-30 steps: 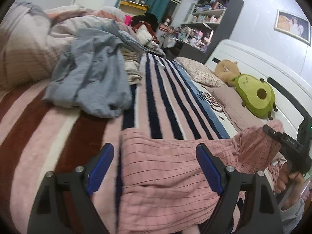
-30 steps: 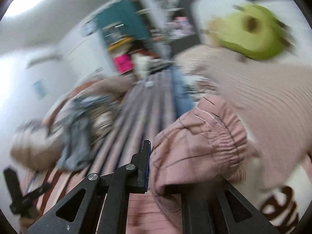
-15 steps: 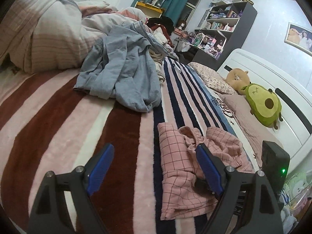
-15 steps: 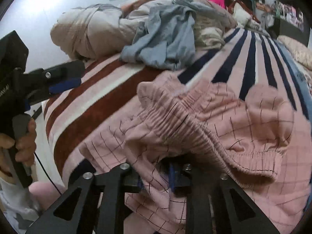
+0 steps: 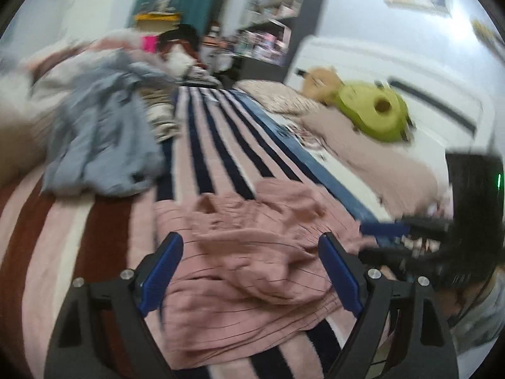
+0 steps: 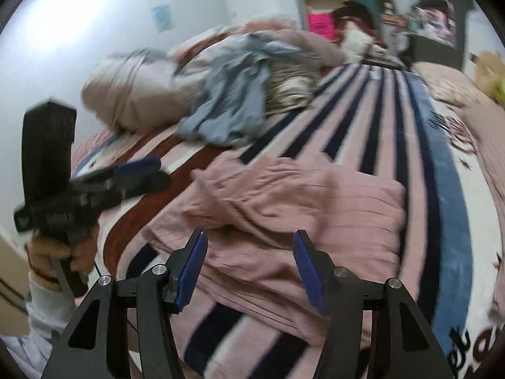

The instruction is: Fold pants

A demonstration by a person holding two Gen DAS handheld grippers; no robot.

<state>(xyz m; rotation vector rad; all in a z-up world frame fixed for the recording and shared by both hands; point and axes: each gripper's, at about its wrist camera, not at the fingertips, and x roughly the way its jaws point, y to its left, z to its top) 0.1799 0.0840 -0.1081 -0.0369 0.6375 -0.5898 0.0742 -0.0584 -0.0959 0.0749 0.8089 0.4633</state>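
Observation:
The pink checked pants [image 5: 252, 252] lie crumpled in a loose folded heap on the striped blanket [image 5: 214, 145]. My left gripper [image 5: 251, 268] hovers wide open just above their near edge, gripping nothing. In the right wrist view the pants [image 6: 284, 208] spread in front of my right gripper [image 6: 249, 265], whose jaws are opening; the cloth lies below and beyond the pads, not pinched. The right gripper also shows at the right edge of the left wrist view [image 5: 391, 237], and the left gripper at the left of the right wrist view [image 6: 132, 173], held by a hand [image 6: 56, 249].
A grey-blue garment [image 5: 101, 139] and a bundled beige duvet [image 6: 132, 94] lie at the far left of the bed. A green avocado plush [image 5: 375, 117] rests on pillows by the white headboard [image 5: 410, 85]. Shelves [image 5: 268, 15] stand behind.
The right gripper let go of the pants' waistband and its jaws spread apart. The pants dropped into a heap on the blanket. Both hands swung sideways and rolled.

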